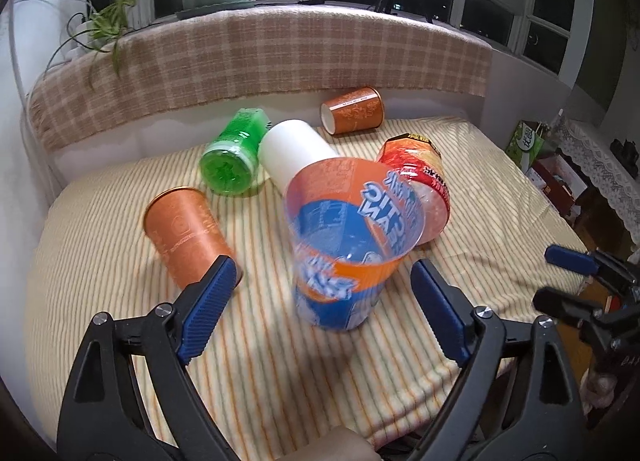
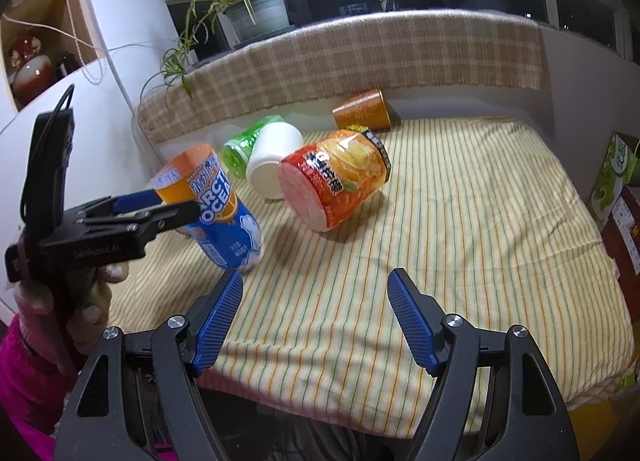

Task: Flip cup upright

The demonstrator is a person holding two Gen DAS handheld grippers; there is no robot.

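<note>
A: Blue-and-orange cup (image 1: 347,245) looks nearly up, mouth skyward but leaning, base down on the striped cloth (image 1: 280,373) near the front edge. Not settled imo, it's blurry in the left view.

B: Left gripper (image 1: 320,293)?

A: Spread wide either side of the cup. From the right view one finger (image 2: 136,197) sits across the cup's upper side; can't tell if it's touching. Not pinching, anyway.

B: So how to finish it well?

A: Steady it w/ a light touch near the rim, let the base go flat, then back off straight. It's thin plastic and soft bedding, so it'd tip easy.

B: Right gripper (image 2: 316,301)?

A: Spread too, holding nothing, low over bare cloth, apart from the cup.
</note>
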